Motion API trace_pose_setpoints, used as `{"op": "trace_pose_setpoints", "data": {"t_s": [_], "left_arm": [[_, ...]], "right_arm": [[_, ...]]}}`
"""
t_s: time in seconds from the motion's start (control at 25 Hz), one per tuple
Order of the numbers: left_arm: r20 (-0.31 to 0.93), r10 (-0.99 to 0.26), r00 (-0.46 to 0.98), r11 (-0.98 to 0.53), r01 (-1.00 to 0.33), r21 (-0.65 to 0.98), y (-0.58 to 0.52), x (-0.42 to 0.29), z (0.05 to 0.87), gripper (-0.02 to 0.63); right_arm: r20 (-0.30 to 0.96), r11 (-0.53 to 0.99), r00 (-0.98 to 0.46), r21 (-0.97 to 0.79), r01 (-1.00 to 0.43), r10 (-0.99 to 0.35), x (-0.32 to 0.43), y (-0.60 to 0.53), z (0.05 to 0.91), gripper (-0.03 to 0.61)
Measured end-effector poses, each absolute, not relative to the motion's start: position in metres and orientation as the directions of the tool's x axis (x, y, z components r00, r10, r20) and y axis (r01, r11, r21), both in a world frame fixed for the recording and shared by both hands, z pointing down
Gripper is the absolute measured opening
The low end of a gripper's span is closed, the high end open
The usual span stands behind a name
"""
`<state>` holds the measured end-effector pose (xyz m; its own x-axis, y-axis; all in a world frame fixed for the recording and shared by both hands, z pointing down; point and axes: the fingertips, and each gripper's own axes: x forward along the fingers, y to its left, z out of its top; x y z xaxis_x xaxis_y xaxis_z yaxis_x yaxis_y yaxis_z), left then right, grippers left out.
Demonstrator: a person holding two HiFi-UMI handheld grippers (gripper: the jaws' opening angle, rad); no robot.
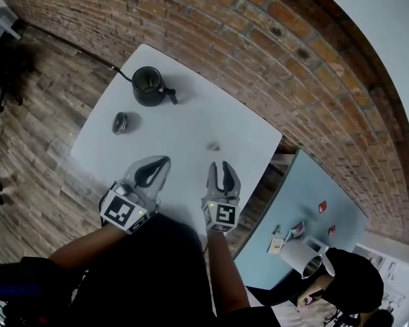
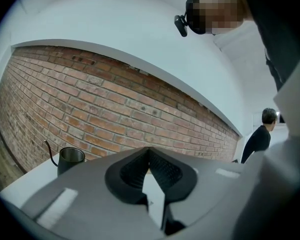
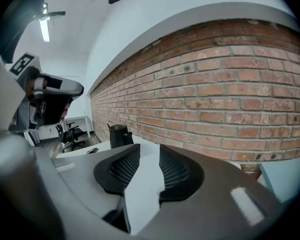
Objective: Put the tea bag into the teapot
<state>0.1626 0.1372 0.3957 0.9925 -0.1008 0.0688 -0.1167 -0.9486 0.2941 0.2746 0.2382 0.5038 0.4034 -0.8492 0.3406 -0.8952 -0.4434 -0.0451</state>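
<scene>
Tea bag on the tabletop, clear of both grippers.
Head view: the small grey tea bag (image 1: 213, 146), too small to show any print, lies on the white tabletop (image 1: 184, 125) just ahead of the right gripper (image 1: 220, 168) and well apart from the open black metal teapot (image 1: 148, 86) and the round dark lid (image 1: 120, 122). The marker cubes (image 1: 125, 212) carry only black-and-white squares. Left gripper view: the left gripper (image 2: 149, 153) has its fingers closed tip to tip on nothing. Right gripper view: the fingers stand apart and empty, and the tea bag is out of sight.

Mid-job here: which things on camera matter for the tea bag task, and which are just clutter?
For the job: tea bag; teapot; round lid, lying off it.
Lying about: blue table; seated person beyond it.
</scene>
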Motion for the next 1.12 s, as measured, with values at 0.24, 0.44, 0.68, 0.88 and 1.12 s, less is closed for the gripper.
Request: {"op": "trace_pose_setpoints", "data": {"t_s": [0.24, 0.44, 0.68, 0.88, 1.12], "left_arm": [[0.074, -0.134, 0.988, -0.942, -0.151, 0.299, 0.148, 0.175, 0.399, -0.001], [0.114, -0.157, 0.981, -0.939, -0.184, 0.291, 0.154, 0.184, 0.408, -0.001], [0.136, -0.167, 0.977, -0.94, -0.199, 0.278, 0.163, 0.189, 0.41, -0.002], [0.133, -0.178, 0.975, -0.938, -0.209, 0.275, 0.168, 0.191, 0.409, -0.002], [0.171, -0.194, 0.966, -0.927, -0.238, 0.291, 0.174, 0.187, 0.419, -0.001]], "right_arm": [[0.402, -0.396, 0.349, -0.037, -0.918, -0.847, 0.29, 0.236, 0.535, 0.11], [0.43, -0.39, 0.337, -0.038, -0.92, -0.838, 0.308, 0.235, 0.56, 0.116], [0.475, -0.357, 0.29, -0.054, -0.933, -0.831, 0.312, 0.226, 0.587, 0.121], [0.498, -0.312, 0.251, -0.042, -0.949, -0.83, 0.312, 0.219, 0.604, 0.121], [0.548, -0.293, 0.223, -0.042, -0.955, -0.806, 0.321, 0.211, 0.633, 0.121]]}}
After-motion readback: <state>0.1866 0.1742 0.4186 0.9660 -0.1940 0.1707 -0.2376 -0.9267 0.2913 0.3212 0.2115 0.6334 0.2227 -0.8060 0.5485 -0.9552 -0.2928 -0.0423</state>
